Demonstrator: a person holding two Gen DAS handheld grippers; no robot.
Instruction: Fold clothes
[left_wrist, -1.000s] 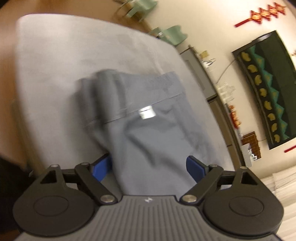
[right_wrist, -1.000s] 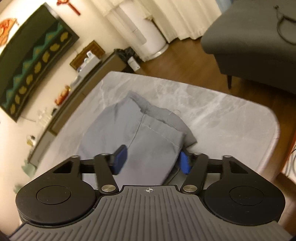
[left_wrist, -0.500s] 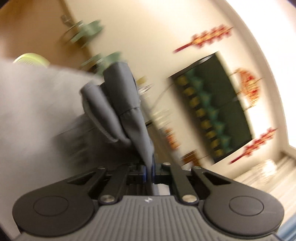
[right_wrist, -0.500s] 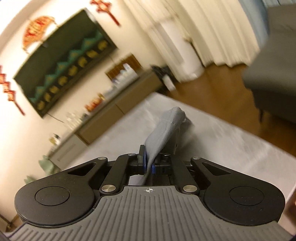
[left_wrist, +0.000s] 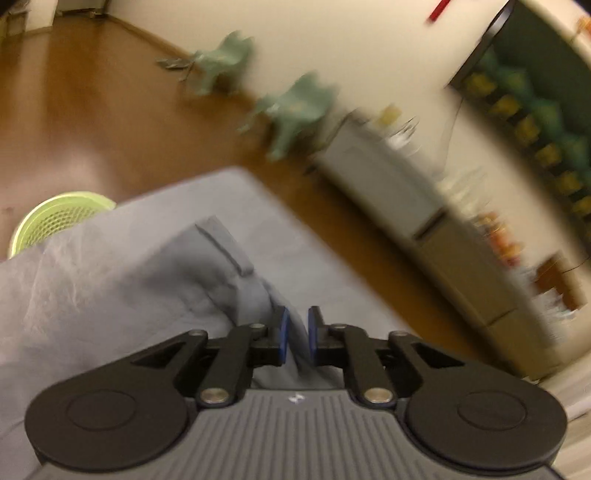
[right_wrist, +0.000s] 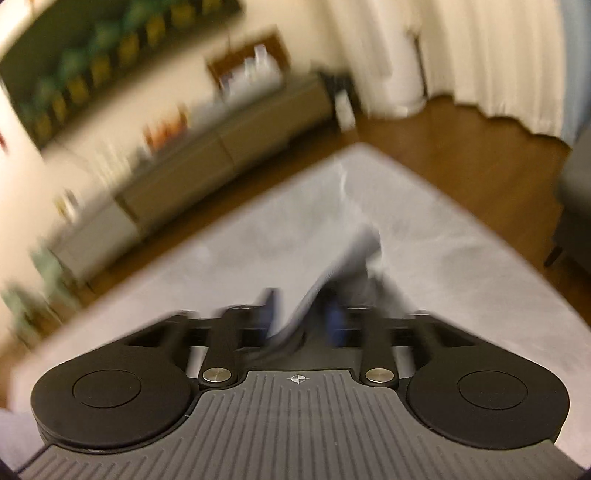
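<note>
I am at the end of a fold, in the letting-go part. The grey garment (left_wrist: 229, 280) is lying on the pale tabletop (left_wrist: 314, 266) near its far left corner. One raised fold of it is running toward me, right into the left tool (left_wrist: 295, 334). That tool's jaws have just been opening and are now standing a narrow slit apart. The cloth is in the slit, but it looks slack rather than pinched. The motion blur makes that a judgement, not a certainty.

The right tool (right_wrist: 301, 314) has also just been opening, and its jaws are standing about half wide. A strip of the garment is rising between them without either pad pressing on it, so I am reading that end as dropping free onto the tabletop. A green mesh basket (left_wrist: 55, 221) is sitting on the floor beyond the tabletop's left edge, well clear of the work.

Next I am wanting both tools to widen a little more and back off toward me — straight out, so no pad drags the fresh fold open. After that I am expecting to check how the layers lie before picking the edge for the following fold.
</note>
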